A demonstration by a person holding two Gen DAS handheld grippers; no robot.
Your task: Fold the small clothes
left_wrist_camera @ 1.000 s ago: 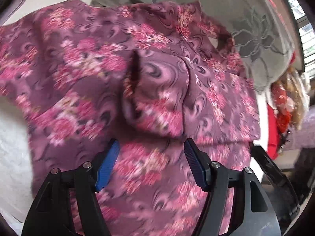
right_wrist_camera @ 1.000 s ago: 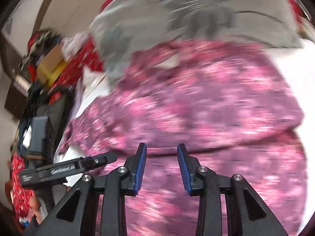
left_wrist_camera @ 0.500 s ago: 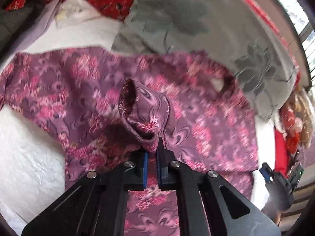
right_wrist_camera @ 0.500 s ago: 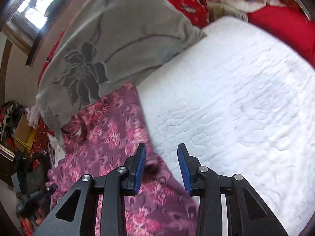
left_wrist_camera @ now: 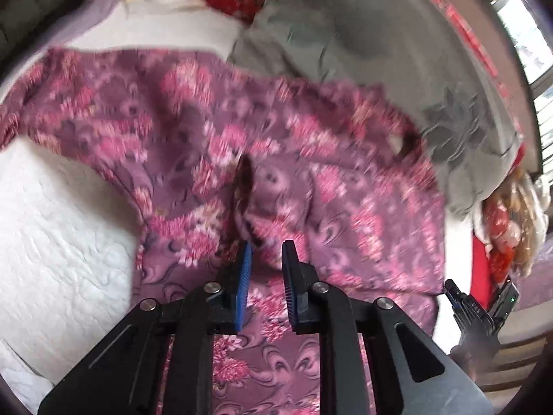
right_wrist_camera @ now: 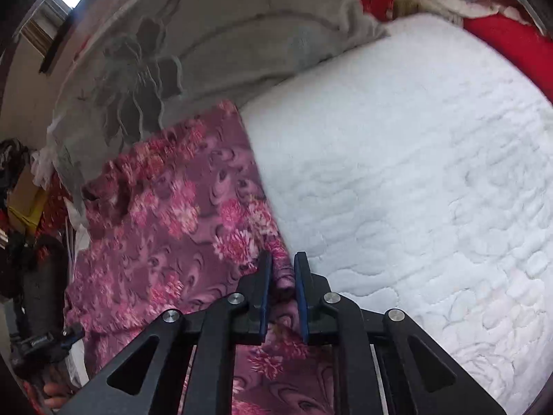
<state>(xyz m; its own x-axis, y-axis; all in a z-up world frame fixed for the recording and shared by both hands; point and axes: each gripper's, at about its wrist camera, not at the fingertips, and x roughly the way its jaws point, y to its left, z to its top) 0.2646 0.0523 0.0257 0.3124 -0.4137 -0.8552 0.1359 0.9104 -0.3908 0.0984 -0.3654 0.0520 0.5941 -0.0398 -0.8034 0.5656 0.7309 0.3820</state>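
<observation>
- The floral garment (left_wrist_camera: 311,159), a purple cloth printed with pink flowers, is spread over the white quilted bed (right_wrist_camera: 414,173), with one straight edge lying along bare quilt in the right wrist view.
- It is judged to be light, soft and limp (no stiffness is seen in any fold), so any lifted part would be expected to sag and drag the rest along.
- A raised ridge of cloth is seen in the middle of the garment in the left wrist view, which suggests that pinched cloth bunches easily.
- Hold is best taken at hems and corners, where doubled cloth gives the pads something to bite; a pinch in the middle would only gather a peak.
- The right gripper (right_wrist_camera: 280,276) has its fingers closed further just now, and a roll of the garment's edge is pinched between the blue pads.
- The left gripper (left_wrist_camera: 266,269) has just opened a little; a narrow gap stands between its fingers, the cloth lies below them, and nothing appears to be gripped (blur makes this less than certain).
- A grey blanket with a flower pattern (left_wrist_camera: 363,34) lies beyond the garment, overlapping its far edge.
</observation>
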